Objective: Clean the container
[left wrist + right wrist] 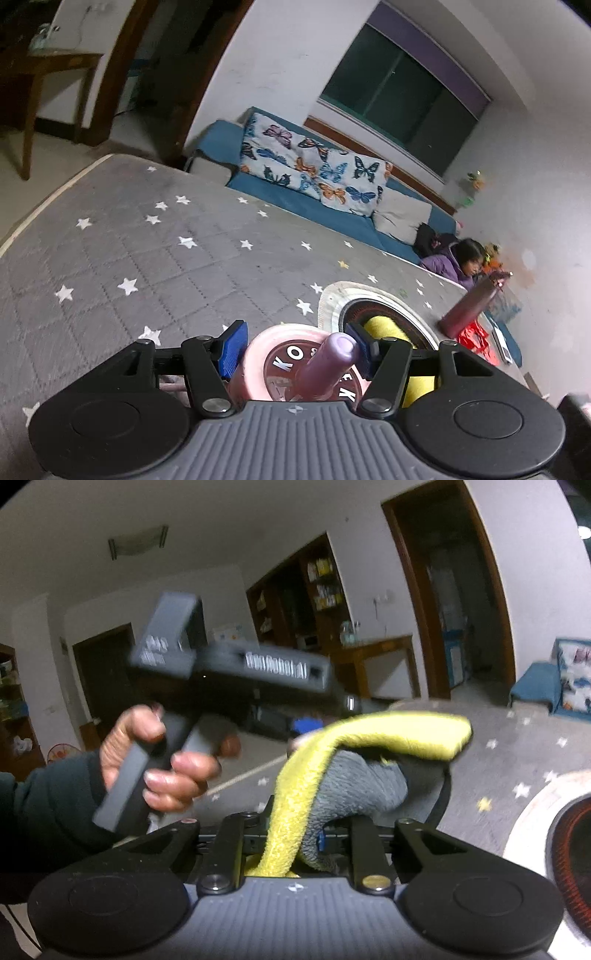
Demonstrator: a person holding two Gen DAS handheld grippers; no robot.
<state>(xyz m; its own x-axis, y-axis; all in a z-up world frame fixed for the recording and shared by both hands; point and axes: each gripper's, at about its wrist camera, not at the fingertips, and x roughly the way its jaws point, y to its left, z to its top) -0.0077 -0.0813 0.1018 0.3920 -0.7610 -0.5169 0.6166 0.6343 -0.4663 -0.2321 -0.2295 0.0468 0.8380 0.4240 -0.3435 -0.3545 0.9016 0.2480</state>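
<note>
1. Lid (295, 369), pink with a brown centre disc and a purple knob, sits between the blue pads (232, 350) of the left gripper (295, 350) in the left wrist view. The pads flank its rim, seemingly touching on both sides, so I read it as gripped.

2. Same view: beyond the lid a round container (384, 325) with a white rim and dark interior rests on the grey star-patterned cover (147, 258). Something yellow shows inside it, likely cloth. A maroon bottle (467, 314) stands near the far edge, and a seated person (458, 262) is beyond that.

3. Right wrist view: the right gripper (295, 834) is clamped nearly closed on a yellow-and-grey cloth (332, 771), which bulges forward over the fingers. A hand (162, 760) holding the other gripper's handle is blurred, at left. The container's rim (532, 819) shows at the right edge.

4. Risks, as I judge them: the hold on the lid is on a curved rim, so a tilt could let it slip. The loose cloth fold could snag on the container's rim. A wide swing could topple the bottle.
</note>
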